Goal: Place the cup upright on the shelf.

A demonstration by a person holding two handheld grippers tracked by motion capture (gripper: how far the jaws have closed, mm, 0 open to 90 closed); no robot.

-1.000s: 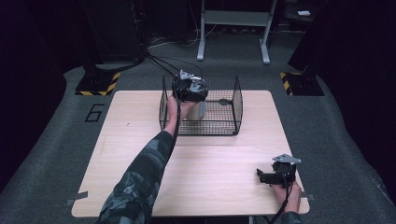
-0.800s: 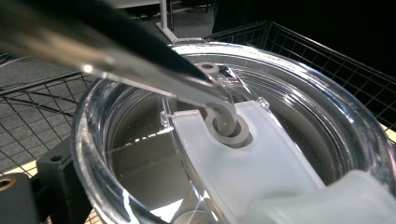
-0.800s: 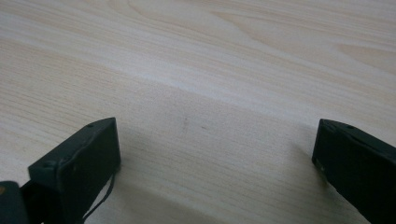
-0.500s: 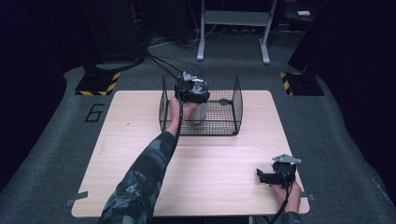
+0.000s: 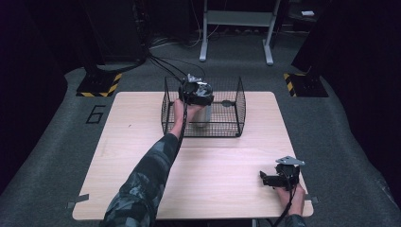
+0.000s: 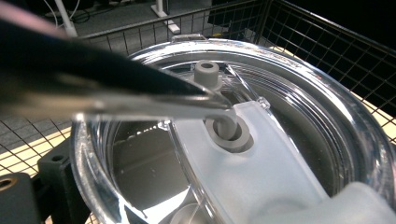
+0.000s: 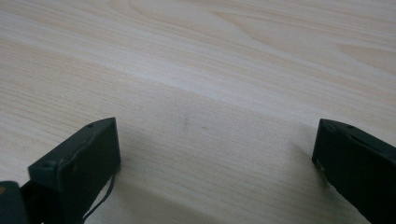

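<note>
Dark room, grey carpet; pale wooden table (image 5: 142,156) at centre. Item 1: black wire basket (image 5: 239,106) at the table's far edge, containing a steel tumbler (image 5: 204,116) with a clear plastic lid (image 6: 327,126), upright. Left gripper (image 5: 195,92) directly over the tumbler, jaws pinching the lid's rim. Right gripper (image 5: 279,176) at the table's near right corner, jaws spread wide over bare wood.

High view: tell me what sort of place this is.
Probably a lab or recording studio rigged for manipulation trials: a bare wooden table on grey carpet, black-and-yellow hazard-striped bases beside it, cables across the floor, and dark surroundings.
</note>
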